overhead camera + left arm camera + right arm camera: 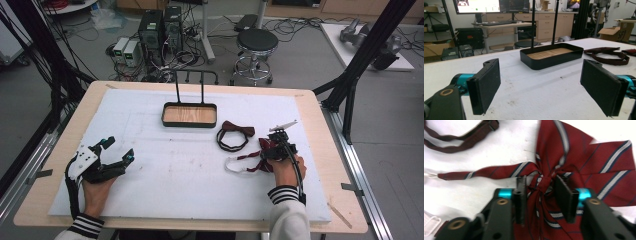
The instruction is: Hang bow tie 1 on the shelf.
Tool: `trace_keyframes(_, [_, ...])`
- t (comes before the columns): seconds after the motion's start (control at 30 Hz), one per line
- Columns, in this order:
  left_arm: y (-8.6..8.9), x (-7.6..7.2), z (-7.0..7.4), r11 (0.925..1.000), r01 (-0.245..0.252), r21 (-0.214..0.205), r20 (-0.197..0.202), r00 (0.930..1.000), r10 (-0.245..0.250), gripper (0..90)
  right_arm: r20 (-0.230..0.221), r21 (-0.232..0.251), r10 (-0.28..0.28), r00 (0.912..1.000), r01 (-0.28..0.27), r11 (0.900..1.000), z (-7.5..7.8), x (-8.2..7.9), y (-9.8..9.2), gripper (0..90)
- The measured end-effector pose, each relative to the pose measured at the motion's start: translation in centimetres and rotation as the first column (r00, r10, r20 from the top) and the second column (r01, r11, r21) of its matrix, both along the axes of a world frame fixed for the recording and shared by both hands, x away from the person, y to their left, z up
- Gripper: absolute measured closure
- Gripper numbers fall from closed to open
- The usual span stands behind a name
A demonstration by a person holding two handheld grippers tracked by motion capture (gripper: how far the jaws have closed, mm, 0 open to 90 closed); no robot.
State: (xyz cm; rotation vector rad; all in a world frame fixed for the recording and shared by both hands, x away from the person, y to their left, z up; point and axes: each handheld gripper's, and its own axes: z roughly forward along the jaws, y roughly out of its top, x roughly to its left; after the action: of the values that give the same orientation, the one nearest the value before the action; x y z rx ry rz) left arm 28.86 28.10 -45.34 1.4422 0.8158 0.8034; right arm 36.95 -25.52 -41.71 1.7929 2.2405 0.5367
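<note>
Lab: computer towers (160, 30), monitors (477, 5)

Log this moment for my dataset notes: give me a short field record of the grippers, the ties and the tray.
work in hand: grasping the striped bow tie at its knot
right gripper: jaws either side of the knot, pads close to or touching it
left gripper: open, holding nothing, resting on the white mat
other tie: dark brown bow tie, lying loose
tray: black, wooden floor, nothing in it
</note>
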Motion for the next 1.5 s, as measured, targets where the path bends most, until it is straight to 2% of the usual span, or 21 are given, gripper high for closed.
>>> trace_keyframes(0.07, [0.0, 0.0, 0.0, 1.0000, 0.001, 0.001, -0.002, 1.0000, -0.001, 17.0, 0.001, -0.016, 0.011, 0.9999, -0.011, 0.9998, 0.0, 0.0, 0.3, 74.4])
trace_keyframes(0.17, [0.0, 0.0, 0.0, 1.0000, 0.001, 0.001, 0.000, 1.0000, -0.001, 16.9, -0.006, -0.036, 0.013, 0.9999, -0.014, 0.9992, 0.1, 0.0, 0.7, 75.9])
trace_keyframes(0.37, [0.0, 0.0, 0.0, 1.0000, 0.001, 0.002, 0.000, 1.0000, -0.001, 16.9, -0.017, -0.008, 0.010, 0.9998, -0.010, 0.9999, 0.2, 0.2, 0.3, 76.1])
trace_keyframes(0.5, [0.0, 0.0, 0.0, 1.0000, 0.001, 0.002, 0.001, 1.0000, -0.001, 16.9, -0.018, -0.005, 0.011, 0.9998, -0.011, 0.9999, 0.2, 0.2, 0.2, 76.1])
trace_keyframes(0.77, [0.0, 0.0, 0.0, 1.0000, 0.000, 0.002, 0.001, 1.0000, 0.000, 16.9, 0.023, 0.025, 0.021, 0.9995, -0.021, 0.9995, 0.9, -0.2, -0.4, 76.2])
trace_keyframes(0.97, [0.0, 0.0, 0.0, 1.0000, -0.001, 0.003, 0.001, 1.0000, 0.001, 16.9, 0.103, 0.070, 0.052, 0.9933, -0.059, 0.9958, 1.7, -0.9, -0.6, 76.2])
trace_keyframes(1.0, [0.0, 0.0, 0.0, 1.0000, -0.001, 0.003, 0.001, 1.0000, 0.001, 16.9, 0.103, 0.070, 0.052, 0.9933, -0.059, 0.9958, 1.7, -0.9, -0.6, 76.2])
trace_keyframes(1.07, [0.0, 0.0, 0.0, 1.0000, -0.001, 0.004, 0.001, 1.0000, 0.001, 16.9, 0.158, 0.107, 0.074, 0.9846, -0.092, 0.9900, 2.1, -1.2, -0.6, 76.1])
trace_keyframes(1.1, [0.0, 0.0, 0.0, 1.0000, -0.001, 0.004, 0.001, 1.0000, 0.001, 16.9, 0.158, 0.107, 0.074, 0.9846, -0.092, 0.9900, 2.1, -1.2, -0.6, 76.1])
trace_keyframes(1.13, [0.0, 0.0, 0.0, 1.0000, -0.001, 0.005, 0.001, 1.0000, 0.001, 16.9, 0.197, 0.134, 0.086, 0.9766, -0.114, 0.9845, 2.4, -1.5, -0.6, 76.1])
trace_keyframes(1.27, [0.0, 0.0, 0.0, 1.0000, 0.000, 0.002, 0.001, 1.0000, 0.000, 16.9, 0.283, 0.173, 0.120, 0.9517, -0.174, 0.9694, 2.9, -1.9, -0.5, 76.1])
trace_keyframes(1.33, [0.0, 0.0, 0.0, 1.0000, -0.001, 0.001, 0.000, 1.0000, 0.001, 16.9, 0.314, 0.192, 0.133, 0.9399, -0.201, 0.9606, 3.1, -2.1, -0.5, 76.1])
trace_keyframes(1.37, [0.0, 0.0, 0.0, 1.0000, -0.001, 0.001, 0.000, 1.0000, 0.001, 16.9, 0.337, 0.201, 0.145, 0.9304, -0.221, 0.9544, 3.3, -2.2, -0.4, 76.1])
trace_keyframes(1.43, [0.0, 0.0, 0.0, 1.0000, -0.001, 0.001, -0.001, 1.0000, 0.001, 16.9, 0.367, 0.212, 0.158, 0.9168, -0.247, 0.9455, 3.5, -2.4, -0.3, 76.2])
trace_keyframes(1.5, [0.1, 0.0, 0.0, 1.0000, -0.003, 0.000, -0.002, 1.0000, 0.003, 16.9, 0.400, 0.239, 0.162, 0.9023, -0.273, 0.9320, 3.6, -2.5, -0.2, 76.1])
